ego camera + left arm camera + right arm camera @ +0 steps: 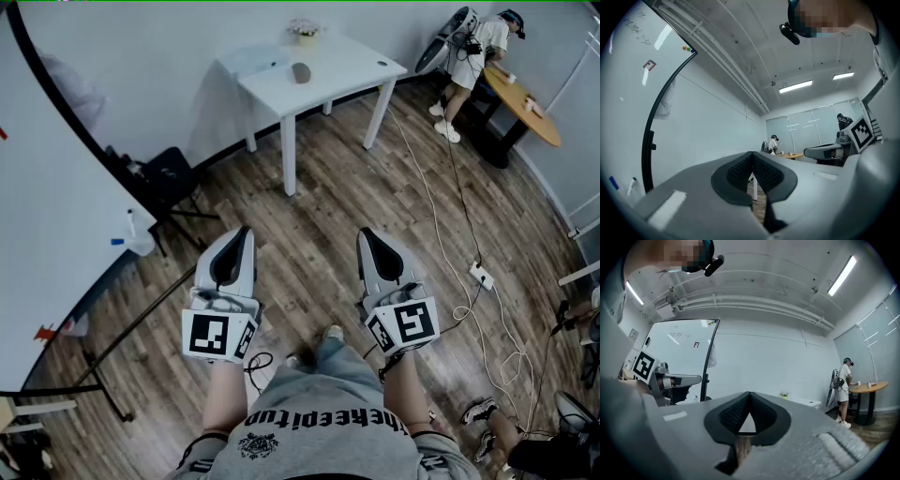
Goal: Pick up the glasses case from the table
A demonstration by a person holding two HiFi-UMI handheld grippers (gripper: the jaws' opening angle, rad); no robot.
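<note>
The right gripper (367, 236) is pinched together on nothing; the left gripper (241, 234) beside it is closed and empty too; the glasses case (300, 71) lies on the white table (352, 67), well ahead and about midway between their lines, so neither hand looks nearer; its long axis is too small to read.

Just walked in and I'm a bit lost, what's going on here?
A person stands on the wood floor holding the left gripper and the right gripper out in front, both shut and empty. The glasses case lies untouched on the white table some way ahead of them, so the pickup has not begun. Another person stands at a round wooden table in the far corner.
</note>
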